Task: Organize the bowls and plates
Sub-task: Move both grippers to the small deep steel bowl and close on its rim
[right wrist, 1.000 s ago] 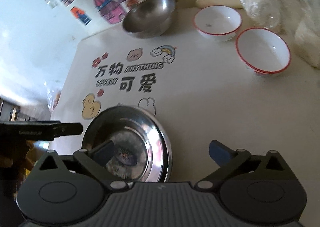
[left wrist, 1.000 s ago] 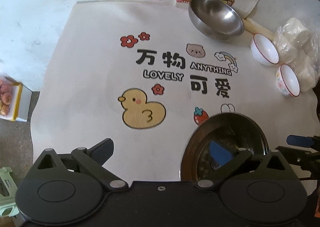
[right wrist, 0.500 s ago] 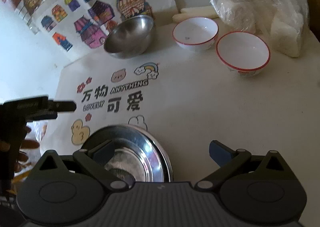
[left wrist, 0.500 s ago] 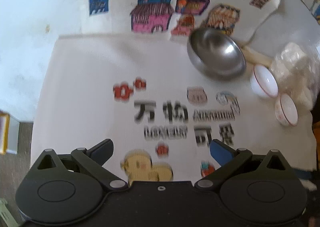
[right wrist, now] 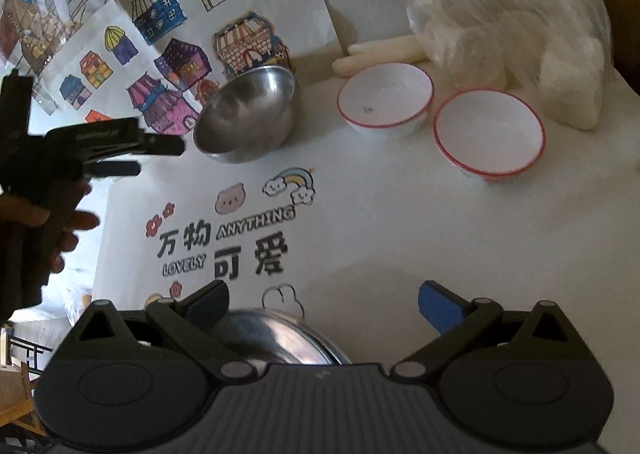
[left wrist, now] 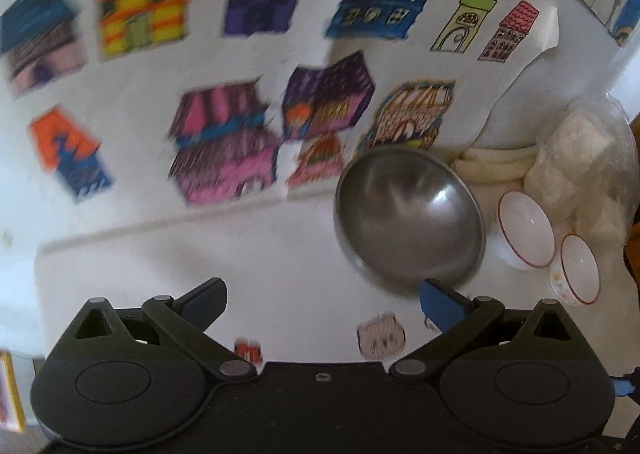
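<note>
Nearest the right gripper (right wrist: 323,296), whose fingers are spread wide and hold nothing, lies one steel plate (right wrist: 280,338) at the near edge of the tabletop (right wrist: 400,234); the gripper body hides most of it, so only its far rim shows. The left gripper (left wrist: 322,294) also stands wide and empty, its right fingertip just in front of the steel bowl (left wrist: 408,213). In the right wrist view this gripper comes in from the left, held in a hand (right wrist: 60,230). The one steel bowl sits tilted, its mouth turned toward the near left. To its right stand two white bowls with red rims, one (right wrist: 386,99) nearer the steel bowl and one (right wrist: 490,133) further right, both upright, mouths up. Behind them, toward the far right corner, rests a plastic bag (right wrist: 512,25) of white lumps. The left wrist view is blurred.
</note>
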Demonstrator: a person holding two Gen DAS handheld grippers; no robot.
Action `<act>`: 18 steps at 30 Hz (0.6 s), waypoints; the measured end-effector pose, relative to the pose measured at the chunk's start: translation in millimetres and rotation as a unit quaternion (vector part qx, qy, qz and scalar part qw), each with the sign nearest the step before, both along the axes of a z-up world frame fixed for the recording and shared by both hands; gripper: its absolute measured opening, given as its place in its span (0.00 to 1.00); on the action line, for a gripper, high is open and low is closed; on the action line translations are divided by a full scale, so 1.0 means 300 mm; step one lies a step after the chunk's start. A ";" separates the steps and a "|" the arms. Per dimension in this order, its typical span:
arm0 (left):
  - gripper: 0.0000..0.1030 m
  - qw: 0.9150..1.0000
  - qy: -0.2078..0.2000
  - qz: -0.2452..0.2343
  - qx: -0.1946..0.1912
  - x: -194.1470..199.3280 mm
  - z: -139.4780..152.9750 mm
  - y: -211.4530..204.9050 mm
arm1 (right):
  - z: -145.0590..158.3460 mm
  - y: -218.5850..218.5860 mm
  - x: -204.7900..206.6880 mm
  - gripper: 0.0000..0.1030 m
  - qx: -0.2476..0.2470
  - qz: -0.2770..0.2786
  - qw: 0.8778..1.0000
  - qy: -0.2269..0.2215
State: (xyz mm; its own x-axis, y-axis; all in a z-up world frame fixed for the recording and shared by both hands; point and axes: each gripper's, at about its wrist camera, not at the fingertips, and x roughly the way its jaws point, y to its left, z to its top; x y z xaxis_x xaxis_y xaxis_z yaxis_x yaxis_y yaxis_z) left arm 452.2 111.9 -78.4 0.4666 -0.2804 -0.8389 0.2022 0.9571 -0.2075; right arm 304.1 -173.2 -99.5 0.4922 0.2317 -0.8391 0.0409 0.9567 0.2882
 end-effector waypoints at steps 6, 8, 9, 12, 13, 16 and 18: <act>0.99 1.000 0.006 -0.013 0.007 0.092 -0.041 -0.029 | 0.009 0.042 0.093 1.00 0.006 -0.015 1.000 0.003; 0.99 1.000 0.015 -0.009 0.005 0.115 -0.057 -0.033 | 0.007 0.053 0.141 1.00 0.005 -0.025 0.999 0.021; 0.99 1.000 0.020 -0.007 0.001 0.127 -0.066 -0.034 | 0.007 0.058 0.163 1.00 0.010 -0.028 0.999 0.024; 0.99 1.000 0.028 -0.003 0.000 0.146 -0.087 -0.041 | 0.013 0.076 0.225 1.00 0.015 -0.035 0.999 0.030; 0.99 1.000 0.030 -0.002 0.000 0.148 -0.092 -0.043 | 0.015 0.080 0.241 1.00 0.016 -0.037 0.999 0.030; 0.99 0.999 0.033 -0.001 -0.001 0.152 -0.104 -0.057 | 0.030 0.090 0.294 1.00 0.020 -0.047 0.998 0.021; 0.99 0.999 0.036 0.004 -0.002 0.156 -0.113 -0.063 | 0.039 0.097 0.325 0.96 0.019 -0.051 0.998 0.011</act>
